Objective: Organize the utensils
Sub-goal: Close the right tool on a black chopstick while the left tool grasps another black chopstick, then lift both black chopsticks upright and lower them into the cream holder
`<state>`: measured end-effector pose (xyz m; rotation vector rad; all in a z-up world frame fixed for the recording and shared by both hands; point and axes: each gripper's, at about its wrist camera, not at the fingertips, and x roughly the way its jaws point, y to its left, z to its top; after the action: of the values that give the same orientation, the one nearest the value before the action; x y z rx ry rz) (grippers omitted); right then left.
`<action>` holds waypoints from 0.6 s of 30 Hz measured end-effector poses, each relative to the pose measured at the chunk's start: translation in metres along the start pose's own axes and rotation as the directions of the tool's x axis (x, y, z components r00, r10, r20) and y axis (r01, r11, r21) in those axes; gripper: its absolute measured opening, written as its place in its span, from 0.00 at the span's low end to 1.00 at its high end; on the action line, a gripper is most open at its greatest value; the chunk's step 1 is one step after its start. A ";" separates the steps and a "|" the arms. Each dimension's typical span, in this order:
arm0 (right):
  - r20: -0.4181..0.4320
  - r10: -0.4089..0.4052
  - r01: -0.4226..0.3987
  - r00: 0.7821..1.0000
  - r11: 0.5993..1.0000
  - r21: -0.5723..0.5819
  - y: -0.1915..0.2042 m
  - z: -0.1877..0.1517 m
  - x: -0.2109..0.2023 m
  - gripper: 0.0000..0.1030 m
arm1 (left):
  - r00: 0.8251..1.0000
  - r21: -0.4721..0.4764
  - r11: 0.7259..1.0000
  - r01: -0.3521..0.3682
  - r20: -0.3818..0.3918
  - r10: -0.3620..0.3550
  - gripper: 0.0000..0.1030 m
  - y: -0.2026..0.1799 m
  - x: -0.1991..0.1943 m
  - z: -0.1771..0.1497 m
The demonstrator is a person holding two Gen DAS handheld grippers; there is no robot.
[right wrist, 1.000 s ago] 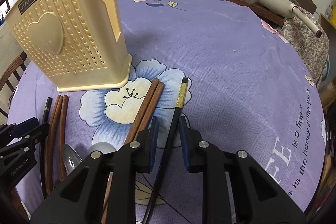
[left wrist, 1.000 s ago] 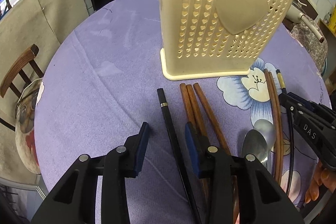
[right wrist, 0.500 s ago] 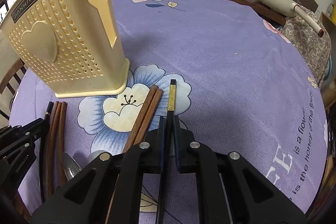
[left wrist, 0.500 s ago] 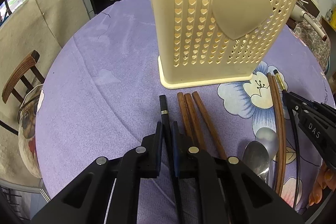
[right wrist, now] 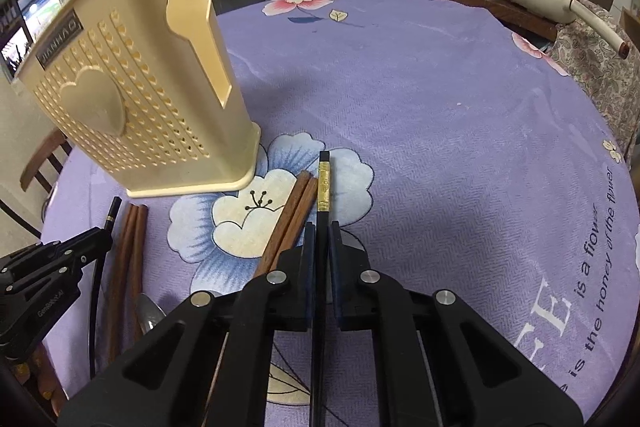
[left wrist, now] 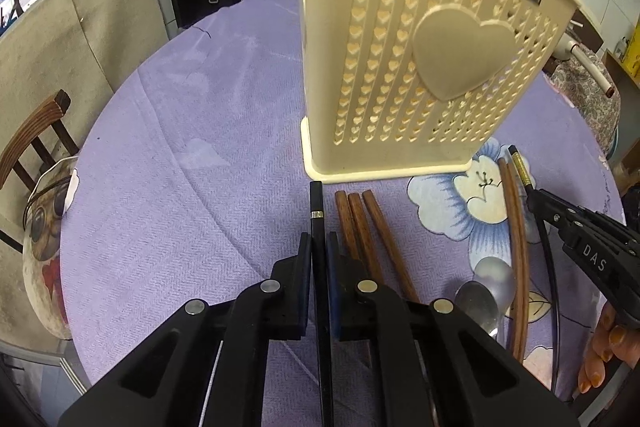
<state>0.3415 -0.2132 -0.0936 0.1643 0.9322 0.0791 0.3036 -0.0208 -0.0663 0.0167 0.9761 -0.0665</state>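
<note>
purple floral tablecloth (right wrist: 460,115) w/ cream slotted utensil holder (left wrist: 420,59) upright mid-table. left gripper (left wrist: 319,259) clamped on silver-banded black chopstick (left wrist: 316,199); right gripper (right wrist: 321,251) clamped on gold-banded black chopstick (right wrist: 323,183). brown chopsticks (left wrist: 360,223) & spoons (left wrist: 486,291) lie btwn them, by the holder's base.

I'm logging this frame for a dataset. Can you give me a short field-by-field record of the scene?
surface: purple floral tablecloth
holder: cream utensil holder, upright
left gripper: shut on black chopstick with silver band
right gripper: shut on black chopstick with gold band
loose on cloth: three brown chopsticks, two more brown chopsticks, two metal spoons
</note>
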 end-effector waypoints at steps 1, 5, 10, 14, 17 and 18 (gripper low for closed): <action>0.010 0.016 -0.016 1.000 1.000 0.005 -0.001 0.001 -0.003 0.07 | 1.000 -0.002 1.000 0.011 0.014 -0.011 0.07 0.001 -0.005 -0.001; 0.067 0.073 -0.074 0.995 0.997 0.013 -0.006 0.004 -0.024 0.07 | 0.995 -0.020 0.999 0.050 0.090 -0.048 0.07 0.009 -0.031 0.004; 0.159 0.182 -0.181 0.970 0.983 -0.019 -0.013 0.009 -0.066 0.07 | 0.973 -0.026 0.996 0.089 0.215 -0.081 0.07 0.019 -0.078 0.008; 0.235 0.249 -0.238 0.940 0.968 -0.076 -0.017 0.013 -0.104 0.07 | 0.940 -0.019 0.993 0.114 0.325 -0.102 0.07 0.031 -0.120 0.011; 0.270 0.288 -0.268 0.919 0.957 -0.109 -0.018 0.015 -0.129 0.07 | 0.917 -0.024 0.991 0.130 0.383 -0.110 0.07 0.039 -0.144 0.015; 0.276 0.295 -0.271 0.915 0.955 -0.123 -0.017 0.014 -0.135 0.07 | 0.911 -0.025 0.991 0.131 0.396 -0.111 0.07 0.041 -0.150 0.014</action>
<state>0.2728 -0.2502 0.0188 0.2279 0.6032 0.3535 0.2341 0.0268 0.0651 -0.1016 0.5726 -0.1536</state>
